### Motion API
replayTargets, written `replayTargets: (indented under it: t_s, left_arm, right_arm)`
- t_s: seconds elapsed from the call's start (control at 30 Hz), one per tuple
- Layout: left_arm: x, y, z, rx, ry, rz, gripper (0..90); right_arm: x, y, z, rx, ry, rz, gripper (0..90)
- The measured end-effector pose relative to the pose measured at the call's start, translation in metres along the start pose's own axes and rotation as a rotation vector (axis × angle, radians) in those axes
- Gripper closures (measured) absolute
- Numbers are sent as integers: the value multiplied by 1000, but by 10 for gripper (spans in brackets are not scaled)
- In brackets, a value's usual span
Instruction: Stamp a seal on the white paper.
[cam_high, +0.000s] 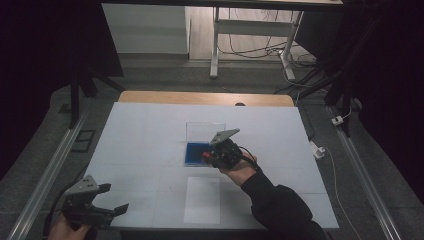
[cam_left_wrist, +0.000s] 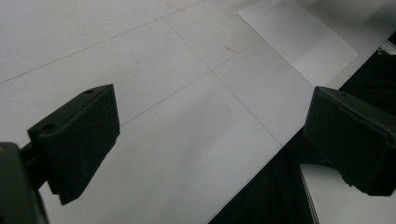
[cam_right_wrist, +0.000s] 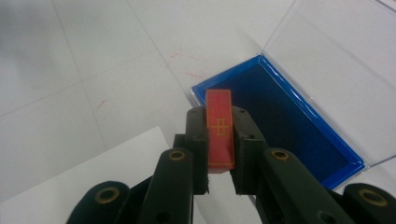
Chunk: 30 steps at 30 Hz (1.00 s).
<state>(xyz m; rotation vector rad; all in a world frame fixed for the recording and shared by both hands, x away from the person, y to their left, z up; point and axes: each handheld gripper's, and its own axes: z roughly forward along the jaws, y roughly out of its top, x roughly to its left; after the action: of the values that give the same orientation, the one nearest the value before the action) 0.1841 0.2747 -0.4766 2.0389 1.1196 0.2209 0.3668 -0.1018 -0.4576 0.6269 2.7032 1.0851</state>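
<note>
A blue-lined shallow box (cam_high: 194, 152) (cam_right_wrist: 285, 116) lies near the middle of the white table, its clear lid (cam_high: 205, 133) standing up behind it. My right gripper (cam_high: 207, 156) (cam_right_wrist: 219, 135) hovers at the box's right near corner, shut on a flat red block (cam_right_wrist: 219, 129) with a gold cross mark. The block (cam_high: 205, 156) shows as a small red spot at the jaw tips in the high view. My left gripper (cam_high: 114, 199) (cam_left_wrist: 210, 135) hangs over the table's front left edge, jaws wide apart with nothing between them.
A white sheet of paper (cam_high: 202, 199) (cam_left_wrist: 299, 39) (cam_right_wrist: 93, 172) lies on the table (cam_high: 150, 130) in front of the box. The table's front edge (cam_left_wrist: 261, 163) runs under the left gripper. Desk legs and cables stand on the floor beyond the table.
</note>
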Motion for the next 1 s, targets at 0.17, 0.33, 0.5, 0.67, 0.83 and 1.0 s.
replayTargets:
  t_s: [0.17, 0.33, 0.5, 0.67, 0.83, 1.0]
  left_arm:
    - [0, 0, 0, 1, 2, 3, 39]
    - [0, 0, 0, 0, 2, 2, 39]
    - [0, 0, 0, -1, 2, 1, 39]
    - [0, 0, 0, -1, 2, 1, 39]
    - [0, 0, 0, -1, 1, 3, 39]
    - [0, 0, 0, 1, 3, 5, 39]
  right_arm:
    - [2, -3, -4, -10, 16, 0, 793]
    - [6, -6, -9, -19, 21, -5, 793]
    - [10, -9, -12, -18, 21, 2, 793]
    - [16, -11, -15, -15, 27, -13, 793]
    - [24, -14, -17, -5, 44, -36, 793]
    - [32, -18, -21, -4, 63, -47, 793]
